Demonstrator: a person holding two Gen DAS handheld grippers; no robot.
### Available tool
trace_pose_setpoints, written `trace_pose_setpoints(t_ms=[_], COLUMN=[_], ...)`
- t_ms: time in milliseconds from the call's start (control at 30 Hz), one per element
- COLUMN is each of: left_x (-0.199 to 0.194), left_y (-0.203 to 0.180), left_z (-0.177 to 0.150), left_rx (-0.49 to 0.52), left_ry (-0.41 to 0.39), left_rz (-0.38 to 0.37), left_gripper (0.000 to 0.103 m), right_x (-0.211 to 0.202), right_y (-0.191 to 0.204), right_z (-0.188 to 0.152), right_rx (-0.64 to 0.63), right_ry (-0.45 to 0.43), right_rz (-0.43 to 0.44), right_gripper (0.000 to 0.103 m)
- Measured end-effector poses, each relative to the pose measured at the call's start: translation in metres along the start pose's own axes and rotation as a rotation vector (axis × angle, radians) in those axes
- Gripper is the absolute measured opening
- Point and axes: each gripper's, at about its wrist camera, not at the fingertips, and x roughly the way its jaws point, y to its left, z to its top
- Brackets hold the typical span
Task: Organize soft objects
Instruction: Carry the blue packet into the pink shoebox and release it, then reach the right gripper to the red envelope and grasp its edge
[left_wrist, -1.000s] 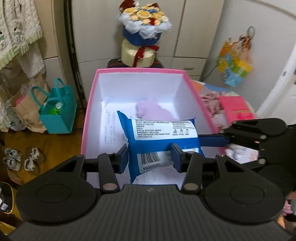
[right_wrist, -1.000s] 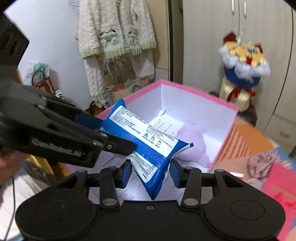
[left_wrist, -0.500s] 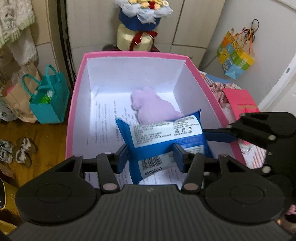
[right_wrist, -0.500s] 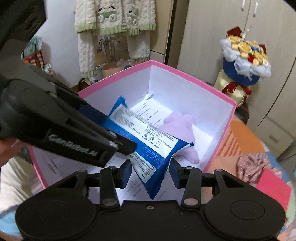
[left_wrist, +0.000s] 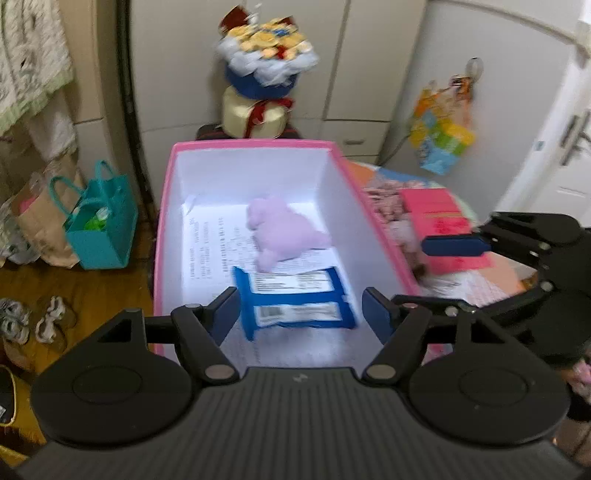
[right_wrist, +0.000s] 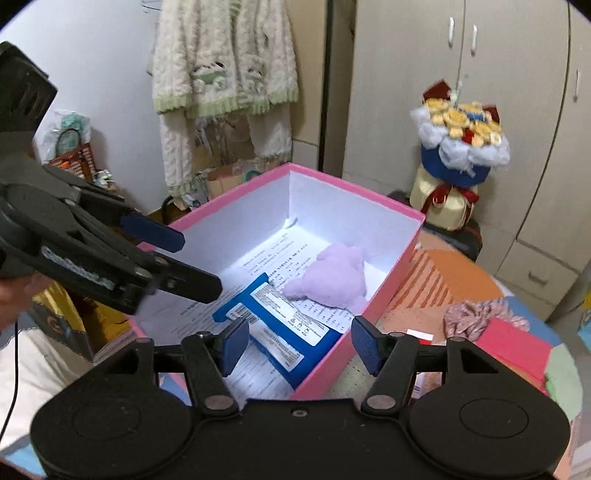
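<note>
Both grippers — left gripper (left_wrist: 299, 312) and right gripper (right_wrist: 297, 345) — are hanging empty over the pink box (left_wrist: 164, 221), jaws having just been opening wide to drop the blue pack (left_wrist: 295, 301), now lying flat on the box floor touching the purple plush (left_wrist: 284, 230).

The blue pack (left_wrist: 295, 299) is down! A second ago both tools pinched it upright above the box floor; now it lies flat on the printed paper inside the pink box (left_wrist: 162, 236), its far edge just beside the purple plush (left_wrist: 284, 230). The left tool (left_wrist: 299, 317) has just been opening, its jaws wide and clear of the pack. The right tool (right_wrist: 295, 345) has just been opening too, nothing pressed between its pads. Both have pulled back from the pack.
</note>
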Motion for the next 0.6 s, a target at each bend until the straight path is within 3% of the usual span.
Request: trace_pose_setpoints(t_ms=[233, 600], left_x=[-0.040, -0.065], left_y=[-0.031, -0.075], left_z=[-0.016, -0.032], left_rx=[0.061, 0.089], left_ry=[-0.022, -0.080], left_rz=[-0.047, -0.110], left_gripper=[0.076, 0.076], right_x=[-0.048, -0.112], right_y=[0.001, -0.011], right_z=[-0.011, -0.045], right_rx=[-0.017, -0.024], right_ry=[-0.028, -0.063], right_rz=[-0.016, -0.026], right_gripper=[0.067, 0.068])
